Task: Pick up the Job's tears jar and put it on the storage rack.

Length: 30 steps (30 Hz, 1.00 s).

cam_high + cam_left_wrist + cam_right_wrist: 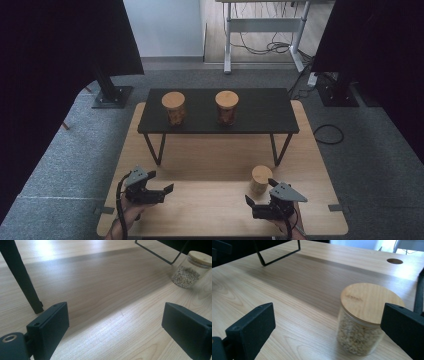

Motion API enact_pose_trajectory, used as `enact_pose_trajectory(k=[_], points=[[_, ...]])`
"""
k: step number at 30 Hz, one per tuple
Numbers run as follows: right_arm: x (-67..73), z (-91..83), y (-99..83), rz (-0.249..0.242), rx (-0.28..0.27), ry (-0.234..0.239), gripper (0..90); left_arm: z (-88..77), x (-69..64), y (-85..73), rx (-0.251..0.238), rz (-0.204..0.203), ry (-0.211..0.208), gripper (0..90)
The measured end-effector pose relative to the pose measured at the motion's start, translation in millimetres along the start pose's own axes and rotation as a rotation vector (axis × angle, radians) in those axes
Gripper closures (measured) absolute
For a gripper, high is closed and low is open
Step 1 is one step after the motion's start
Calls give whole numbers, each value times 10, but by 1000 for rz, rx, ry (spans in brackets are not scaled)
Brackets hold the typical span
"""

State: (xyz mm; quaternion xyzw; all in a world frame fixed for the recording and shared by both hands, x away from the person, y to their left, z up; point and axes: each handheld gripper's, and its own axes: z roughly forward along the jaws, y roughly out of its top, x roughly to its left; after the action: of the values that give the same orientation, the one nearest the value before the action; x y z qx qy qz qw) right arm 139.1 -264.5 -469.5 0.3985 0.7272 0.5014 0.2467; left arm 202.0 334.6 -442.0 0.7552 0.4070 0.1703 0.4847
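Near the lower right of the high view, the jar point(261, 179) stands upright on the table point(210, 155), just above the right gripper point(259, 192), whose jaws gape empty; the left gripper point(161, 181), likewise open, sits well apart at lower left.

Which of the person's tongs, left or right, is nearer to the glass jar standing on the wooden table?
Right. The right tongs stand open just beside the glass jar, not touching it. The left tongs are open far across the wooden table, with bare wood between.
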Motion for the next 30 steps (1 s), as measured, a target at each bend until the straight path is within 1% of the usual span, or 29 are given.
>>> enact_pose_trajectory(k=[10,13,20,25,30], points=[[-133,1,-41,1,-2,-12,0,-27,1,4,-6,-1,3,68],[-155,8,-43,2,5,-23,0,-31,1,4,-7,-1,3,68],[-215,55,-46,7,23,-29,0,-35,5,3,-9,-3,4,68],[-279,90,-45,14,36,-28,0,-35,4,3,-8,-3,4,68],[-367,137,-55,17,42,-15,0,-30,8,6,-5,-1,4,68]])
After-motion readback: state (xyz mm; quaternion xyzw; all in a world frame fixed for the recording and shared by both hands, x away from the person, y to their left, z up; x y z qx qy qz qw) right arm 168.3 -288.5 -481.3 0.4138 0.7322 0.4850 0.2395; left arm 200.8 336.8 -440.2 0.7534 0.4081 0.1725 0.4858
